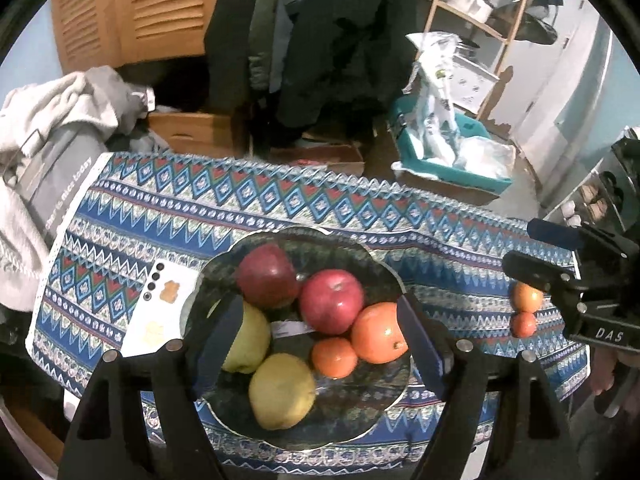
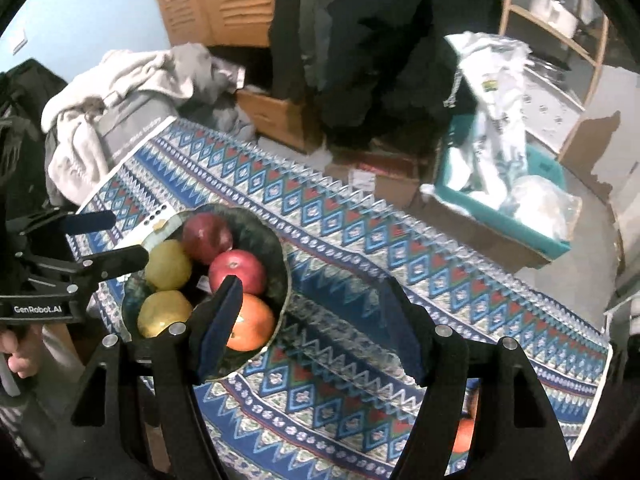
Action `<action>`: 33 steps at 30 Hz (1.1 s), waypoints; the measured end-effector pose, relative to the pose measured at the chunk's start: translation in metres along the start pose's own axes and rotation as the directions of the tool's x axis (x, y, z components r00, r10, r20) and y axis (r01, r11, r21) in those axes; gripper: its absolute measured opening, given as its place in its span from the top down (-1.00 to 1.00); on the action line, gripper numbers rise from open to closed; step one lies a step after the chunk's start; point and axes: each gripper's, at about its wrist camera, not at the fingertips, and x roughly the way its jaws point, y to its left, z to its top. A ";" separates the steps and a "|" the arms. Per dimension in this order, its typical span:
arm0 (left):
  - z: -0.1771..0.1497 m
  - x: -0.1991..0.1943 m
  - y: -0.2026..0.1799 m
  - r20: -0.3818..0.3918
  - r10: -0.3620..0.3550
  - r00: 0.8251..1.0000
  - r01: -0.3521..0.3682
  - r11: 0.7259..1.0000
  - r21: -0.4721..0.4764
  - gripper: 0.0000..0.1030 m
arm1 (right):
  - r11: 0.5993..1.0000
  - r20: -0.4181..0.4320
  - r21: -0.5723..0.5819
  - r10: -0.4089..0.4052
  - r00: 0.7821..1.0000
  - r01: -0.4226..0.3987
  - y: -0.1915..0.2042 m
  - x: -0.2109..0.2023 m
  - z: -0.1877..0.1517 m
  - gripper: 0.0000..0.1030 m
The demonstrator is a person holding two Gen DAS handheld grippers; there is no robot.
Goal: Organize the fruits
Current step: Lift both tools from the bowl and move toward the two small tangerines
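Note:
A dark glass bowl [image 1: 360, 408] stands on the patterned cloth. It holds two red apples [image 1: 332, 300], two yellow-green fruits [image 1: 282, 390], a large orange [image 1: 378, 332] and a small orange [image 1: 334, 358]. My left gripper [image 1: 318, 304] hangs open above the bowl with nothing between its pads. Two small oranges [image 1: 528, 298] lie on the cloth to the right of the bowl, just below my right gripper [image 1: 524, 248]. In the right wrist view my right gripper [image 2: 312, 292] is open and empty over bare cloth, with the bowl [image 2: 276, 264] at its left finger.
A white phone [image 1: 160, 312] lies left of the bowl. Grey clothes [image 1: 60, 128] are heaped at the table's far left. Beyond the far edge are cardboard boxes [image 1: 192, 132], a teal crate [image 1: 448, 160] of bags and a wooden shelf [image 1: 500, 40].

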 end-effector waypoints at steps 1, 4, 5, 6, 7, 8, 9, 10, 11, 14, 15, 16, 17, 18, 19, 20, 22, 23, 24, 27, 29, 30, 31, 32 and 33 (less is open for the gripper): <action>0.001 -0.002 -0.002 0.005 -0.001 1.000 0.001 1.000 0.004 -0.58 | 1.000 0.010 0.007 -0.003 1.000 0.003 -0.003 -0.005 0.000 -0.38; 0.003 -0.009 -0.011 0.023 -0.007 1.000 0.007 1.000 0.013 -0.63 | 1.000 0.032 0.020 -0.016 0.999 0.016 -0.010 -0.018 -0.002 -0.42; 0.004 -0.011 -0.014 0.028 -0.007 1.000 0.007 1.000 0.016 -0.66 | 1.000 0.042 0.024 -0.021 0.999 0.019 -0.012 -0.023 -0.003 -0.43; 0.004 -0.015 -0.017 0.042 -0.008 0.999 0.007 1.000 0.020 -0.66 | 0.999 0.051 0.028 -0.022 0.998 0.021 -0.015 -0.027 -0.004 -0.46; 0.005 -0.018 -0.020 0.054 -0.005 0.999 0.004 1.000 0.025 -0.66 | 0.999 0.059 0.032 -0.024 0.998 0.022 -0.017 -0.032 -0.005 -0.47; 0.006 -0.020 -0.023 0.065 0.000 0.998 -0.002 0.999 0.032 -0.66 | 0.999 0.066 0.037 -0.024 0.997 0.022 -0.020 -0.036 -0.005 -0.47; 0.006 -0.024 -0.026 0.078 0.004 0.997 -0.008 0.999 0.042 -0.66 | 0.999 0.074 0.042 -0.025 0.997 0.022 -0.022 -0.040 -0.006 -0.47; 0.007 -0.027 -0.031 0.090 0.007 0.996 -0.012 0.998 0.054 -0.66 | 0.999 0.085 0.049 -0.024 0.996 0.020 -0.024 -0.045 -0.007 -0.47; 0.008 -0.031 -0.035 0.102 0.009 0.995 -0.016 0.998 0.066 -0.66 | 0.998 0.092 0.052 -0.023 0.996 0.018 -0.026 -0.049 -0.007 -0.48; 0.009 -0.041 -0.050 0.138 0.011 0.990 -0.025 0.994 0.107 -0.70 | 0.998 0.117 0.059 -0.034 0.993 0.027 -0.031 -0.061 -0.009 -0.52; 0.010 -0.045 -0.057 0.151 0.009 0.988 -0.028 0.992 0.126 -0.72 | 0.998 0.127 0.062 -0.039 0.991 0.032 -0.033 -0.067 -0.010 -0.55; 0.010 -0.047 -0.062 0.161 0.009 0.987 -0.032 0.990 0.139 -0.72 | 0.997 0.134 0.065 -0.043 0.990 0.034 -0.035 -0.070 -0.010 -0.55; 0.010 -0.049 -0.066 0.167 0.008 0.986 -0.033 0.988 0.148 -0.72 | 0.997 0.142 0.069 -0.044 0.989 0.034 -0.037 -0.073 -0.011 -0.55; 0.011 -0.052 -0.073 0.174 0.005 0.985 -0.034 0.986 0.165 -0.72 | 0.997 0.147 0.074 -0.043 0.988 0.032 -0.040 -0.076 -0.012 -0.55; 0.011 -0.053 -0.077 0.176 0.001 0.984 -0.032 0.984 0.174 -0.72 | 0.996 0.154 0.082 -0.044 0.987 0.032 -0.043 -0.081 -0.014 -0.55; 0.012 -0.054 -0.082 0.177 -0.005 0.984 -0.028 0.983 0.182 -0.72 | 0.996 0.160 0.088 -0.046 0.986 0.032 -0.045 -0.084 -0.016 -0.55; 0.012 -0.057 -0.092 0.183 -0.017 0.983 -0.021 0.979 0.202 -0.72 | 0.994 0.169 0.099 -0.053 0.984 0.037 -0.051 -0.090 -0.019 -0.55; 0.013 -0.058 -0.097 0.187 -0.020 0.982 -0.020 0.978 0.210 -0.72 | 0.994 0.173 0.104 -0.061 0.983 0.043 -0.054 -0.093 -0.020 -0.55; 0.014 -0.059 -0.103 0.194 -0.026 0.981 -0.018 0.975 0.222 -0.72 | 0.993 0.178 0.109 -0.069 0.982 0.050 -0.057 -0.095 -0.022 -0.55; 0.015 -0.061 -0.117 0.200 -0.042 0.979 -0.008 0.970 0.241 -0.75 | 0.990 0.182 0.126 -0.080 0.980 0.057 -0.067 -0.101 -0.028 -0.55; 0.017 -0.061 -0.127 0.200 -0.053 0.978 0.000 0.967 0.254 -0.76 | 0.988 0.181 0.141 -0.088 0.980 0.062 -0.074 -0.104 -0.032 -0.55; 0.018 -0.060 -0.131 0.195 -0.055 0.979 0.003 0.966 0.259 -0.76 | 0.986 0.180 0.149 -0.095 0.979 0.068 -0.079 -0.106 -0.035 -0.55; 0.018 -0.059 -0.135 0.191 -0.062 0.980 0.010 0.964 0.265 -0.76 | 0.985 0.180 0.156 -0.101 0.978 0.073 -0.082 -0.107 -0.037 -0.55; 0.017 -0.059 -0.139 0.191 -0.072 0.979 0.018 0.962 0.273 -0.76 | 0.983 0.179 0.164 -0.108 0.978 0.079 -0.086 -0.109 -0.040 -0.55; 0.017 -0.057 -0.145 0.188 -0.069 0.980 0.014 0.960 0.281 -0.76 | 0.981 0.177 0.173 -0.118 0.977 0.087 -0.091 -0.110 -0.043 -0.55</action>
